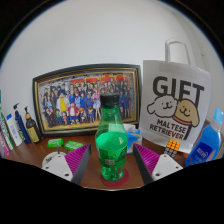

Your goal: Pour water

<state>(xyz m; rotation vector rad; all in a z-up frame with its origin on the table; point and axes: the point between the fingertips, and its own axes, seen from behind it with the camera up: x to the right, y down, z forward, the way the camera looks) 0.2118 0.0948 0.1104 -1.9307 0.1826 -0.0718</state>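
A green translucent plastic bottle [111, 140] with a green cap stands upright on a round red coaster [113, 182] on the brown wooden table [60, 160]. It stands between the fingers of my gripper [112, 160]. The gripper is open: a narrow gap shows between the bottle and the pink-purple pad at either side. The left finger [76, 165] and the right finger [148, 163] flank the bottle's lower half.
A framed group photo [85, 100] leans on the wall behind. A white "GIFT" tote bag [175, 105] stands back right, with a colour cube [173, 147] and a blue bottle [207, 145] beside it. Green items [65, 145] and several small bottles [20, 125] stand at the left.
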